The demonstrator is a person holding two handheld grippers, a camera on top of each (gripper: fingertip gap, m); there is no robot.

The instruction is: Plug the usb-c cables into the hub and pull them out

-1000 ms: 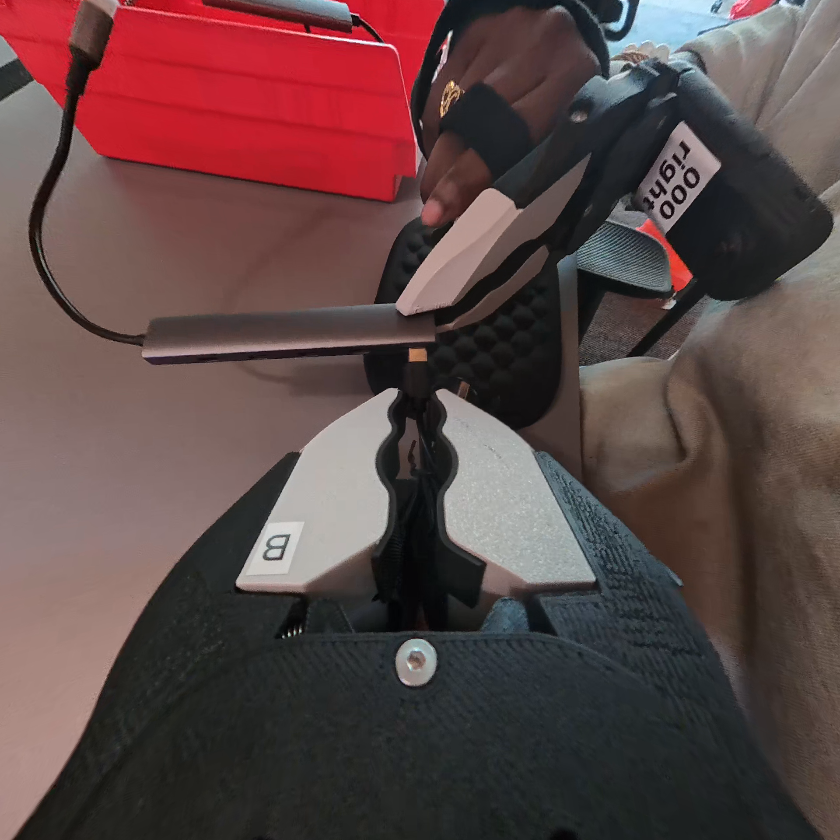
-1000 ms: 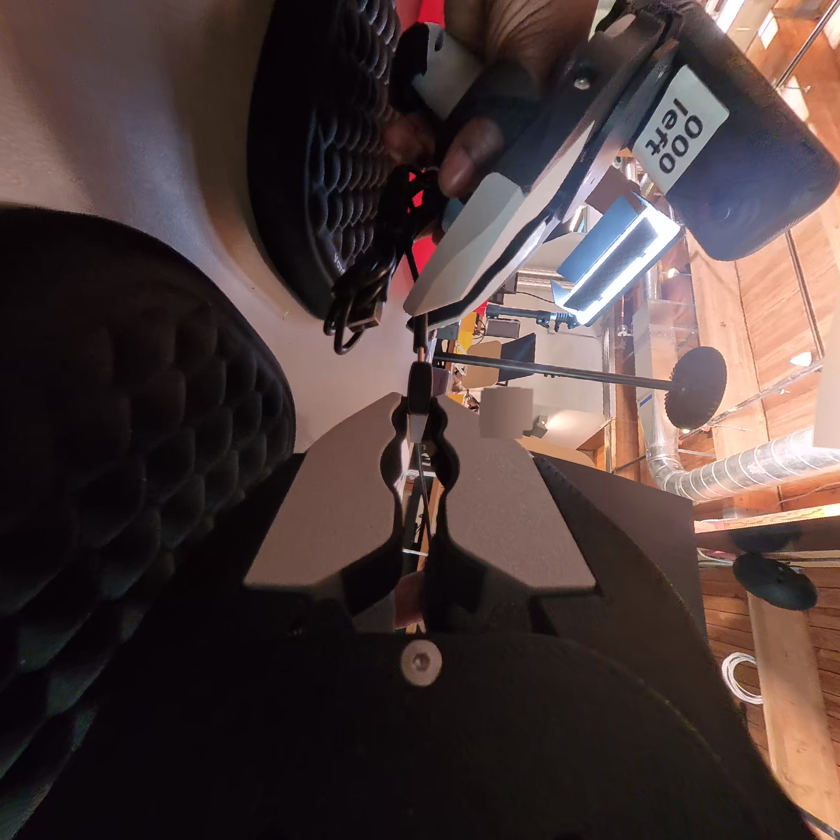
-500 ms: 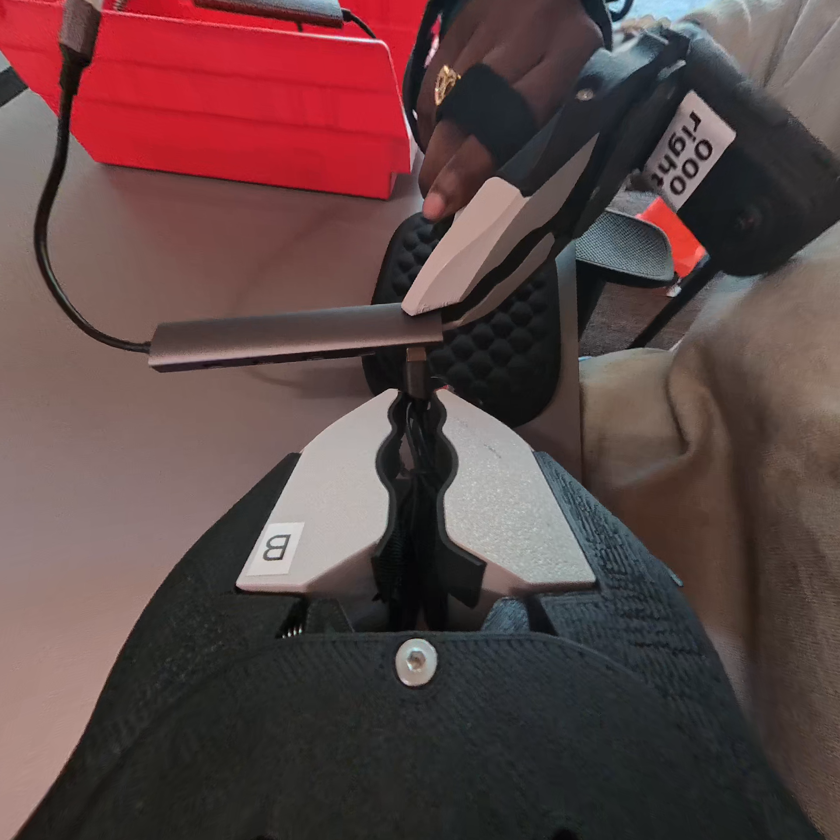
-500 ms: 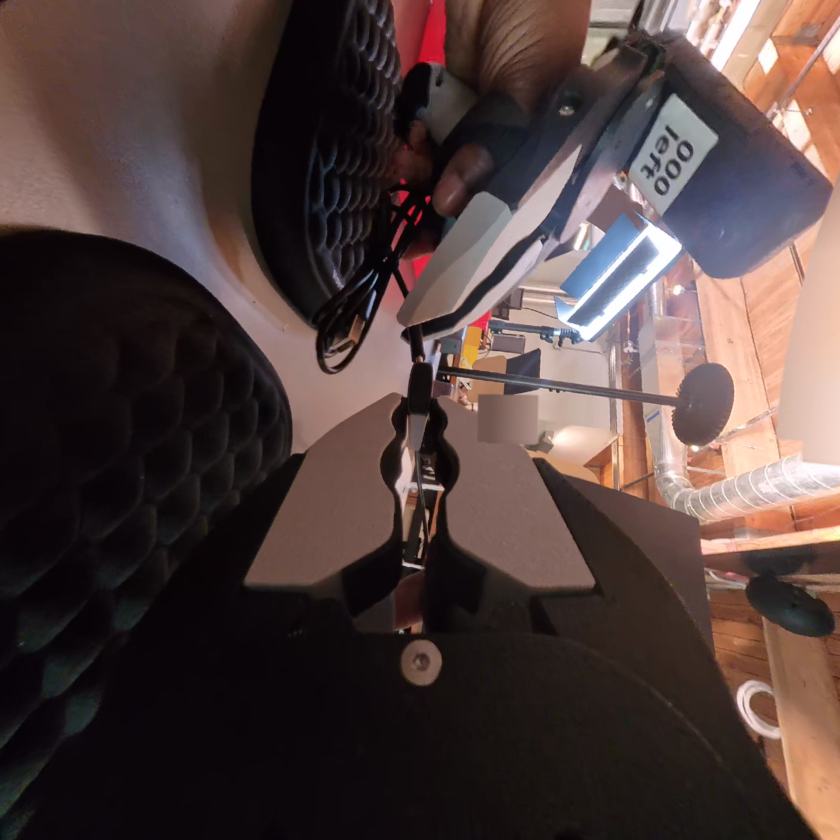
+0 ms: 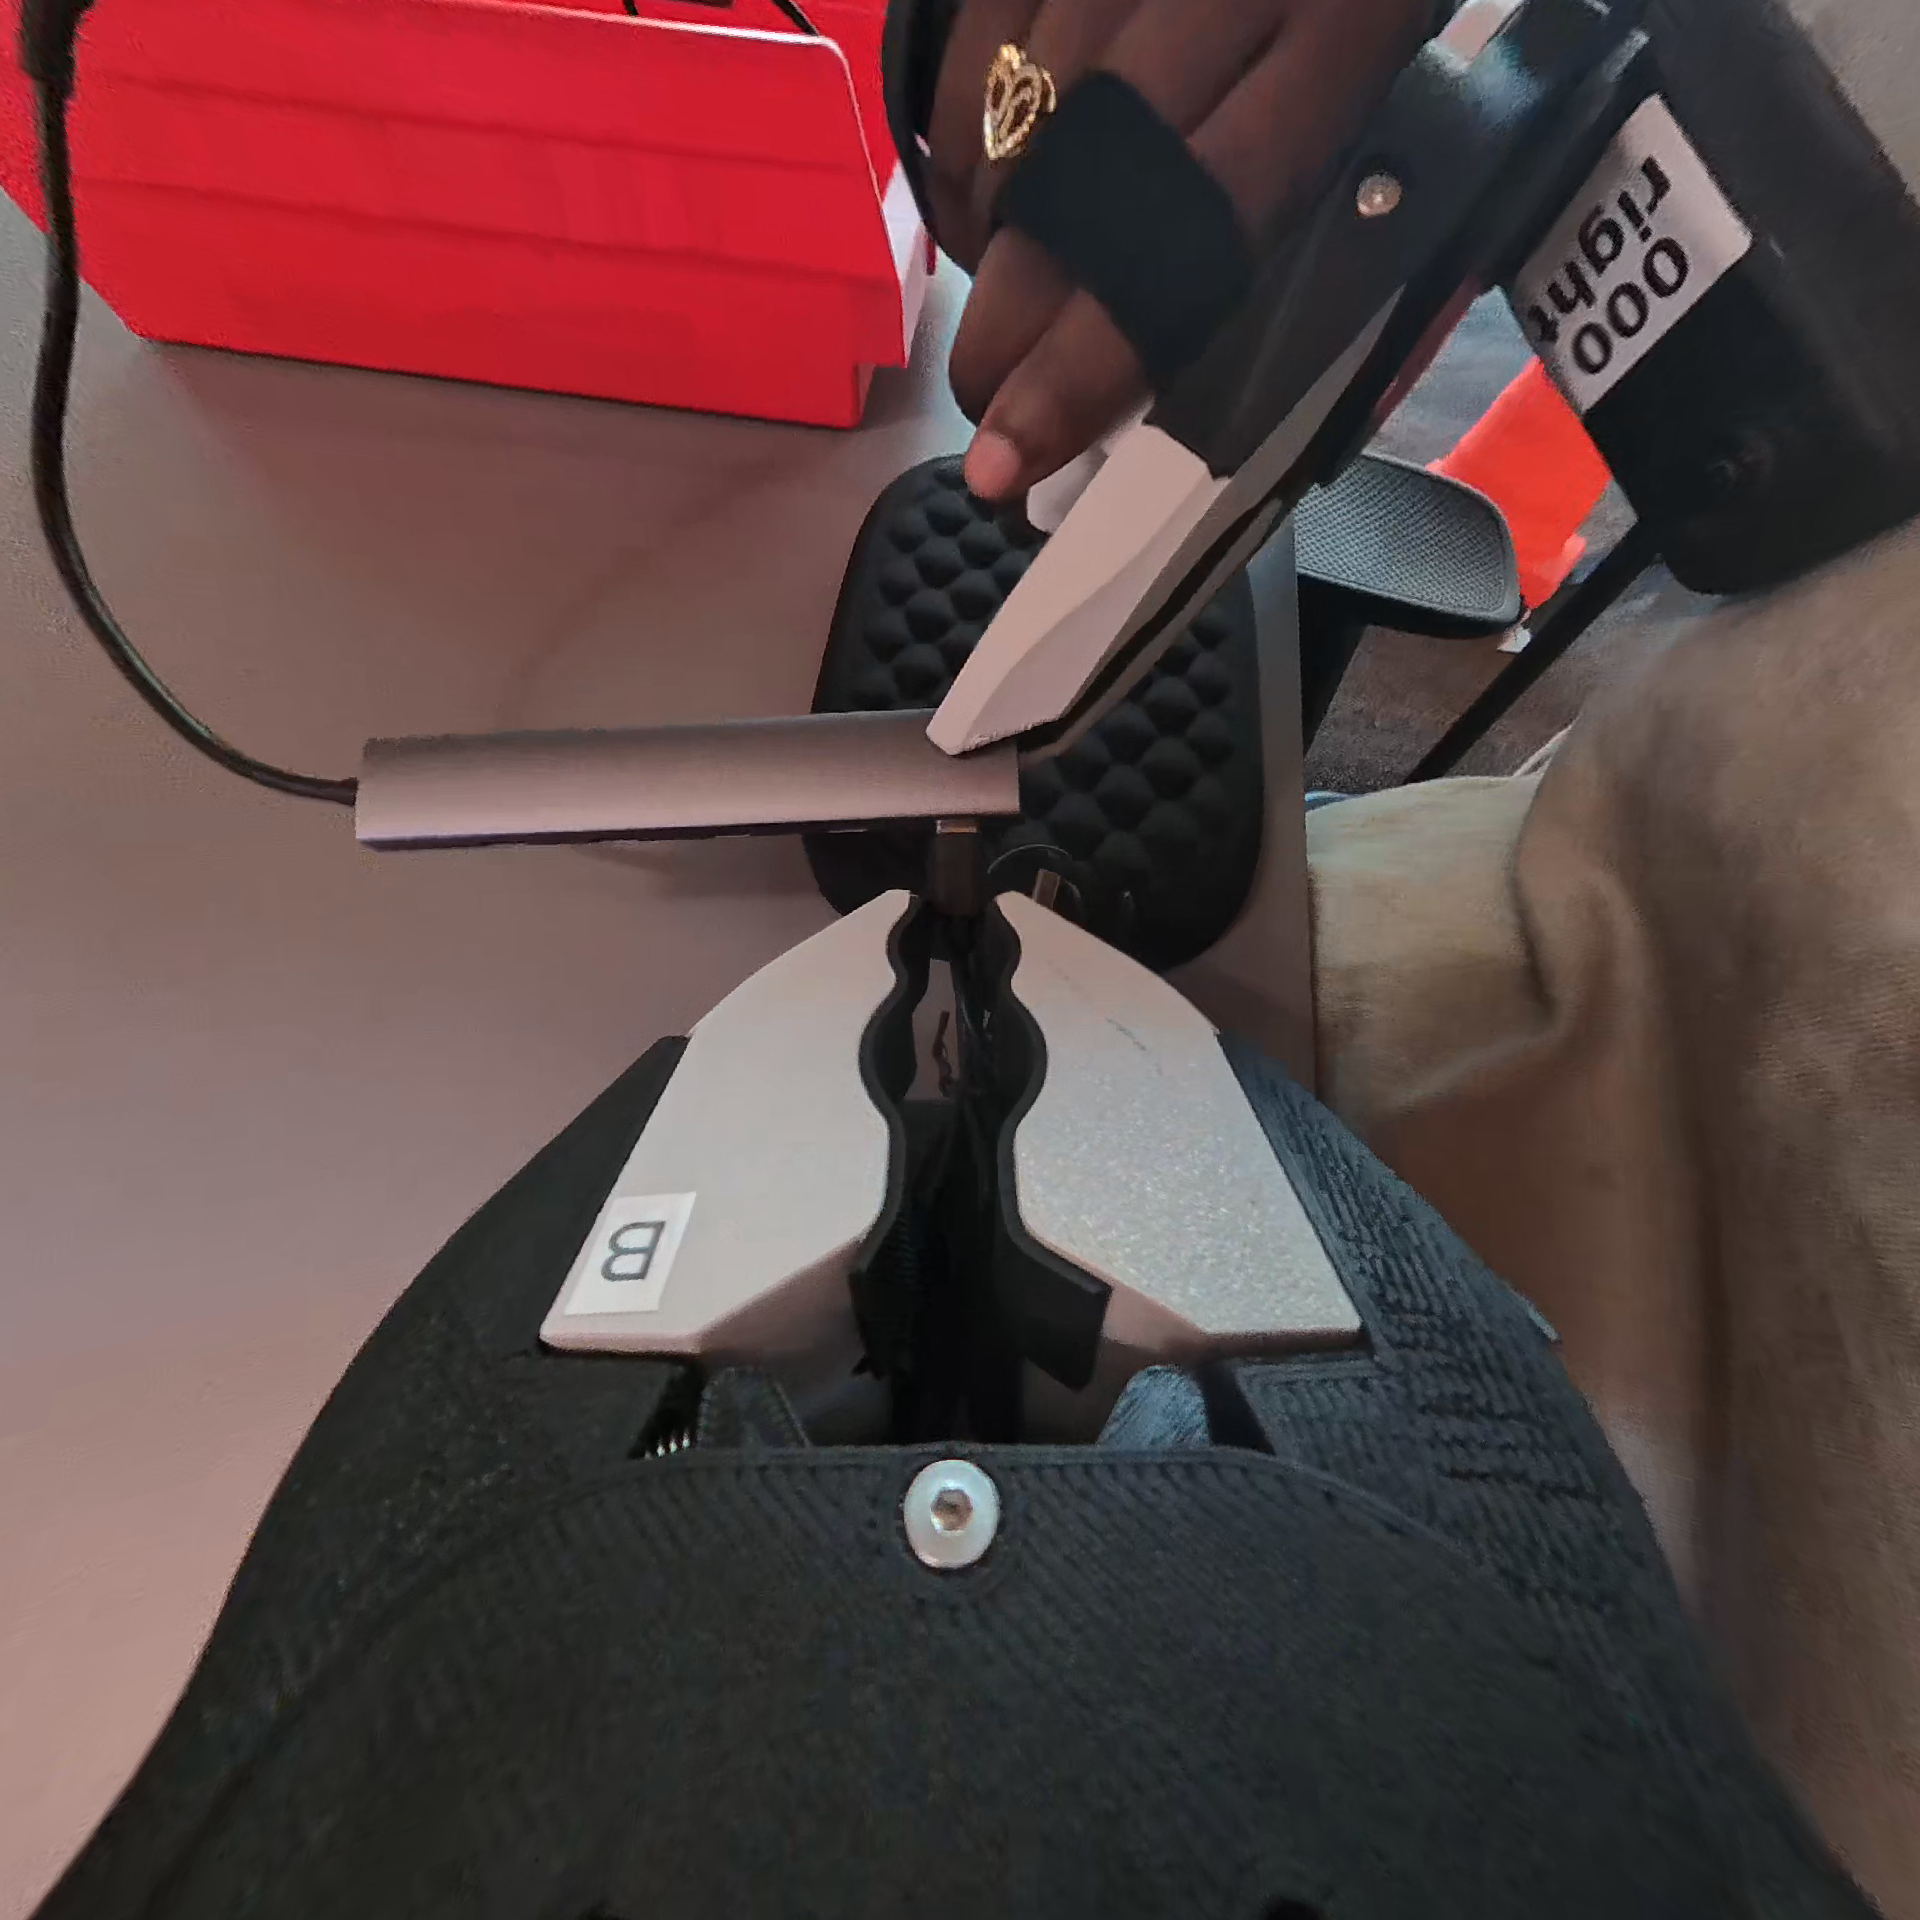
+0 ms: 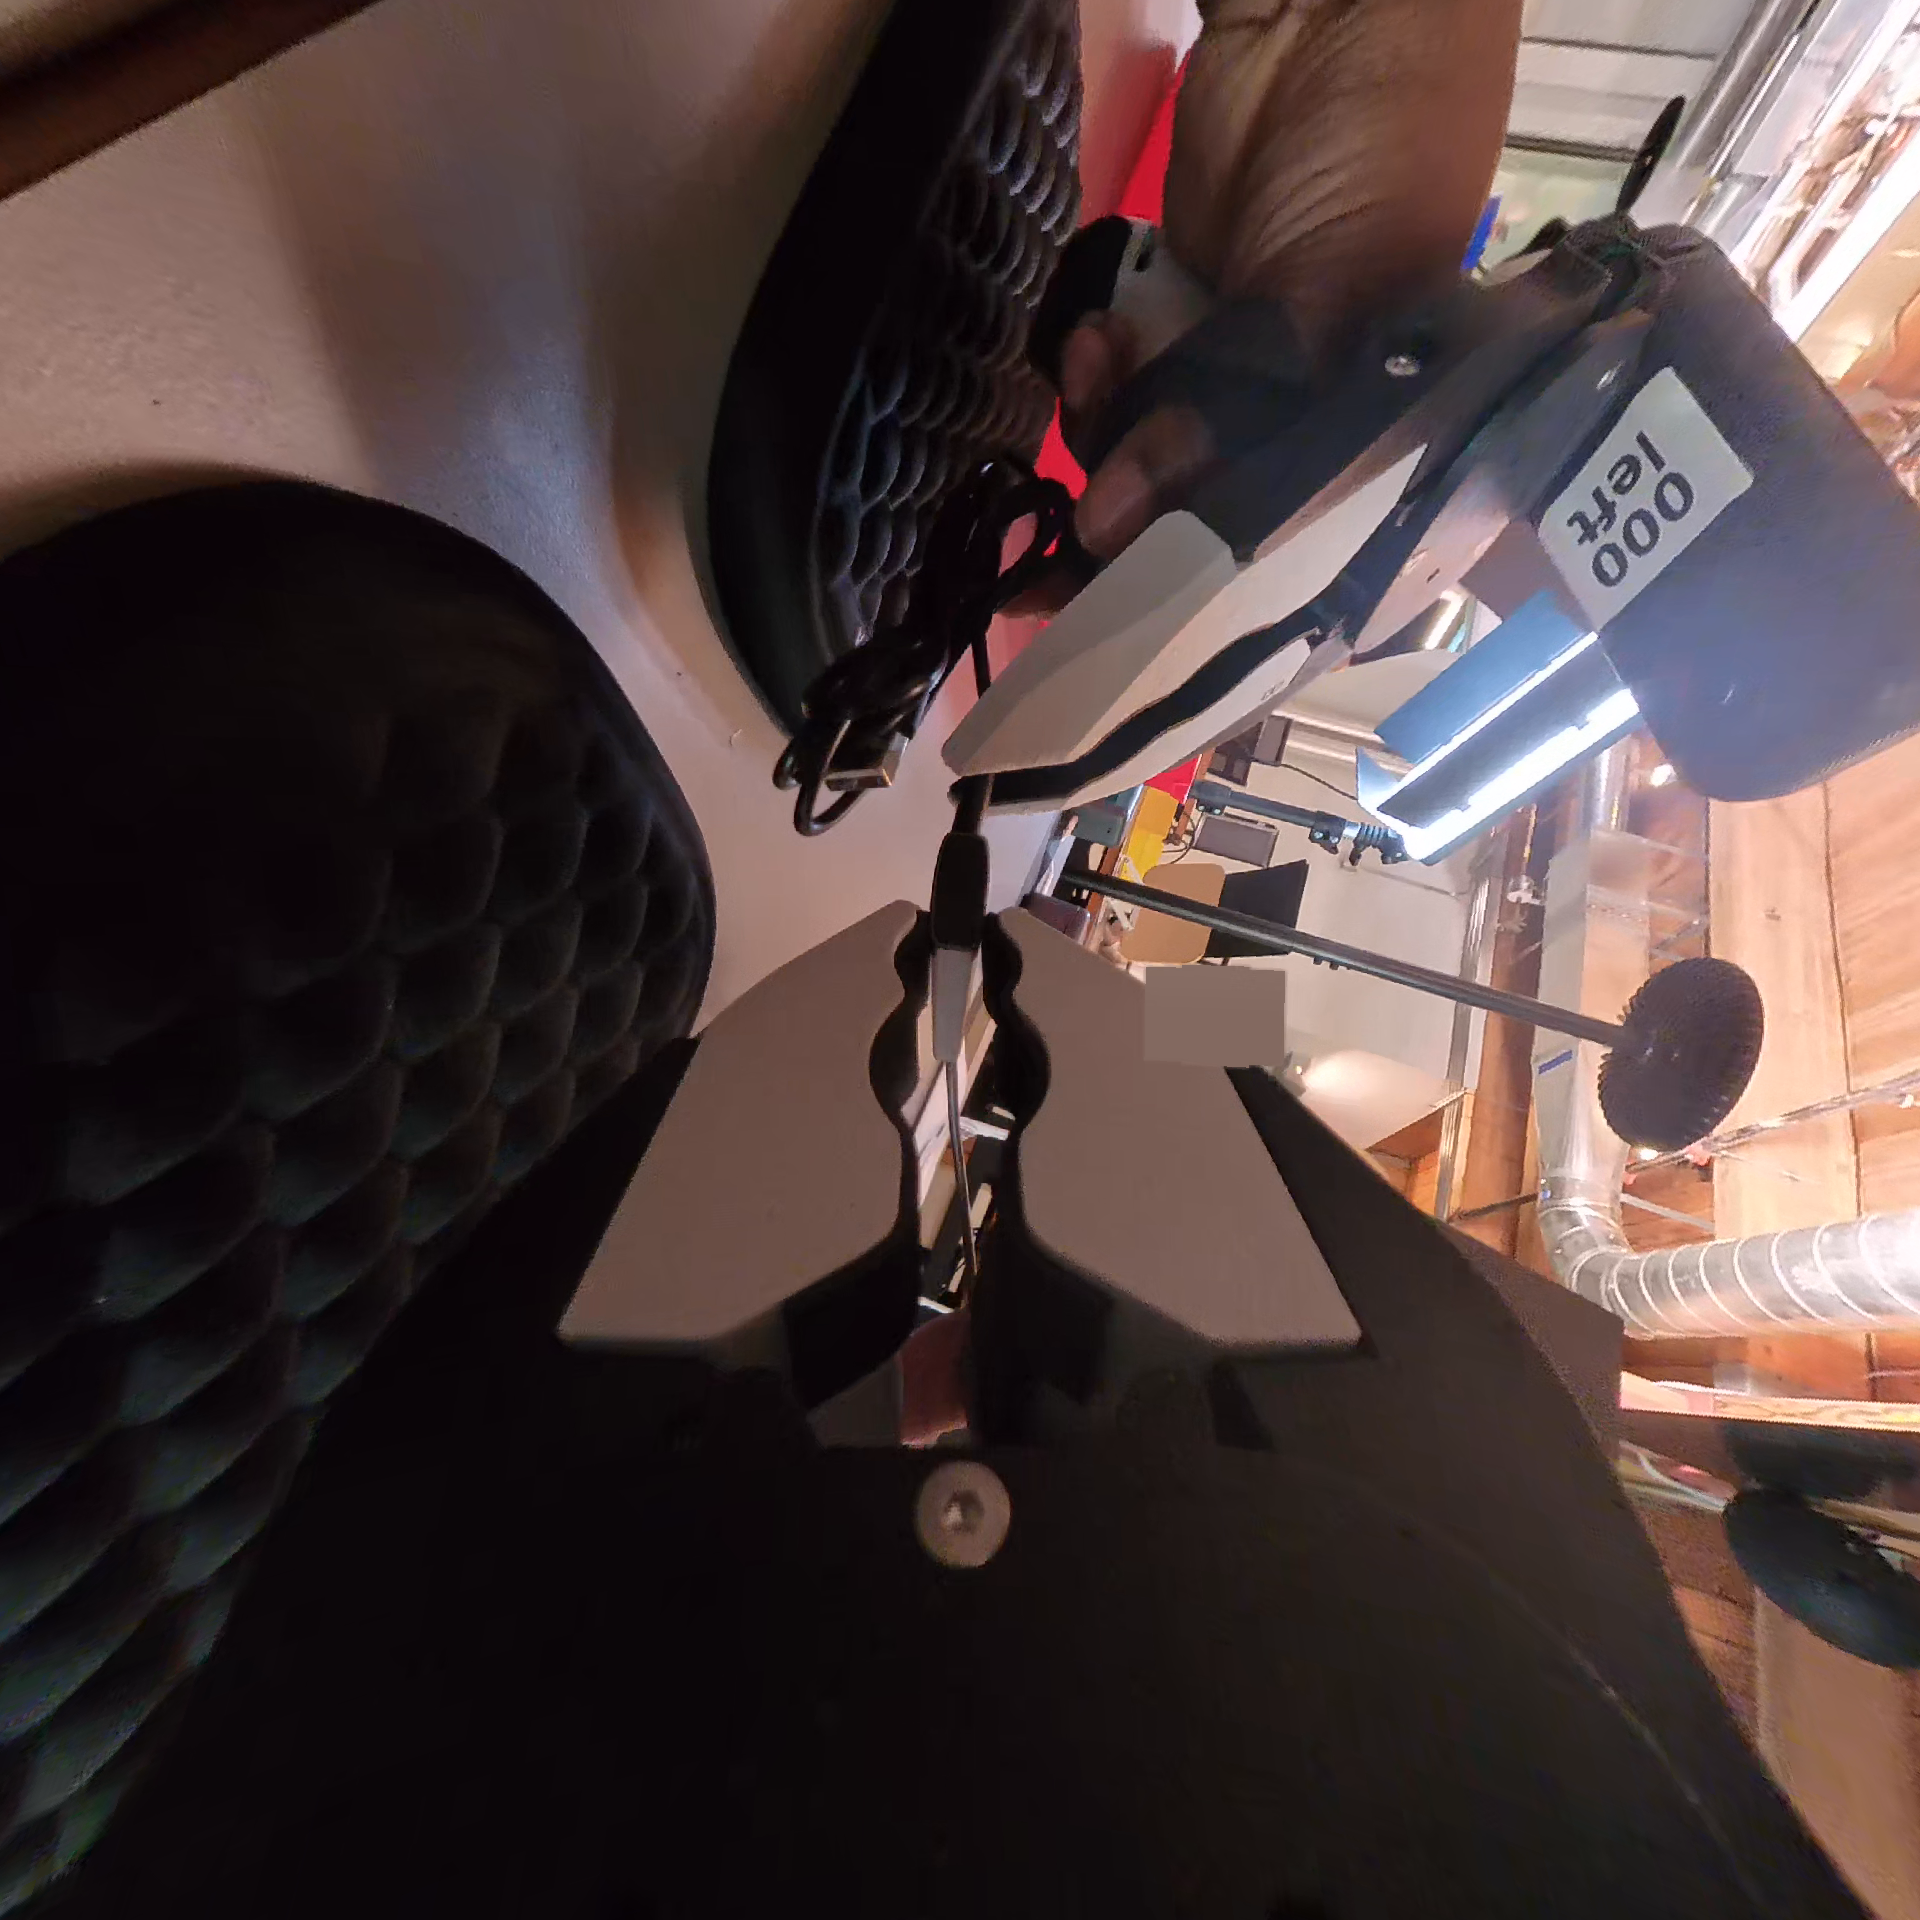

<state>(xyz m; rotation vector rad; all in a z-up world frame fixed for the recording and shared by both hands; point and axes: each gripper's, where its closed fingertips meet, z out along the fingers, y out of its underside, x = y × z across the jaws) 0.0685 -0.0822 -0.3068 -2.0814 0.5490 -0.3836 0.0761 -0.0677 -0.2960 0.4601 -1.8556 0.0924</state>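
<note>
The slim grey aluminium hub (image 5: 665, 784) is held above the bench (image 5: 416, 582), its end clamped in the right tool (image 5: 982, 732). The left tool (image 5: 954, 909) is closed on the black USB-C cable plug (image 5: 951, 868), which meets the hub's near edge. To seat it well, we judge, we should push straight along the port's axis and brace the hub level.
</note>
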